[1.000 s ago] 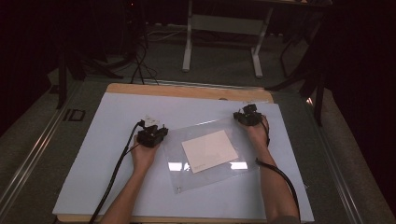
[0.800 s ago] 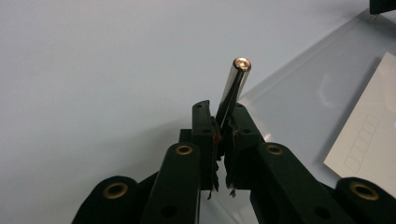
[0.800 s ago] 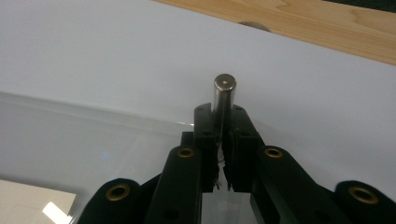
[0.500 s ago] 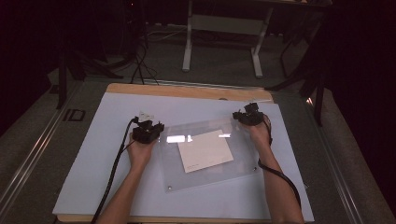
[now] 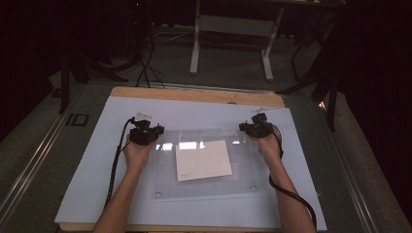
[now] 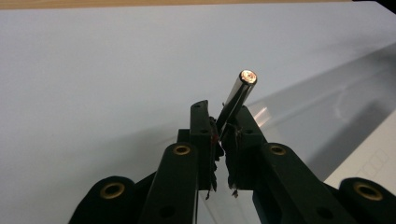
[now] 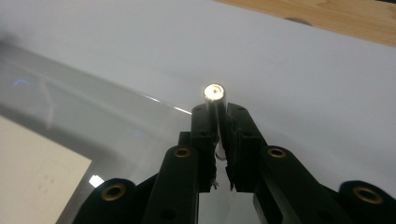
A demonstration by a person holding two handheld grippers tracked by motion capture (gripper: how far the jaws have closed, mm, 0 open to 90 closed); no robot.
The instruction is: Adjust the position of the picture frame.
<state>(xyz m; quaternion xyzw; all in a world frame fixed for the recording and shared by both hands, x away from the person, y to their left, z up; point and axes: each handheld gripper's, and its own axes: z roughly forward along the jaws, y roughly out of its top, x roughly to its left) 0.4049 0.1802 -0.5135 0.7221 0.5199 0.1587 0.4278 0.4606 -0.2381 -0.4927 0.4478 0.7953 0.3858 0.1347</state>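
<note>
Basically a two-handed carry of the clear plate (image 5: pixel 209 187). It lies mid-table on the white mat (image 5: pixel 92 189), w/ a paper sheet (image 5: pixel 203 160) at its middle; whether the sheet is under or on top, can't tell.

Left gripper (image 5: pixel 145 132) sits at the plate's far-left corner and right gripper (image 5: pixel 255 127) at the far-right. Each is clamped on a small metal pin standing up at its corner, the far-left pin (image 6: pixel 238 100) and the far-right pin (image 7: pixel 215 100).

Why this grip, prob.: the plate is flat, thin and slick, so the pins are the only real handles. Holding both far corners also stops it swinging round.

- Left: jaws nearly closed, pads pinching the far-left pin.
- Right: same on the far-right pin. Its jaws have just been opening a hair, pin between them, pads on it.

Plate's long axis runs left-right across the table, approx. parallel to the near edge and turned a touch off square. The paper is skewed a bit more than the plate. Near pins (image 5: pixel 157 194) are untouched, on the person's side.

In the left gripper view the far-left pin leans right, off the jaw line. In the right gripper view the far-right pin runs about straight along the jaws. Whether the far edge is off the mat, can't tell.
</note>
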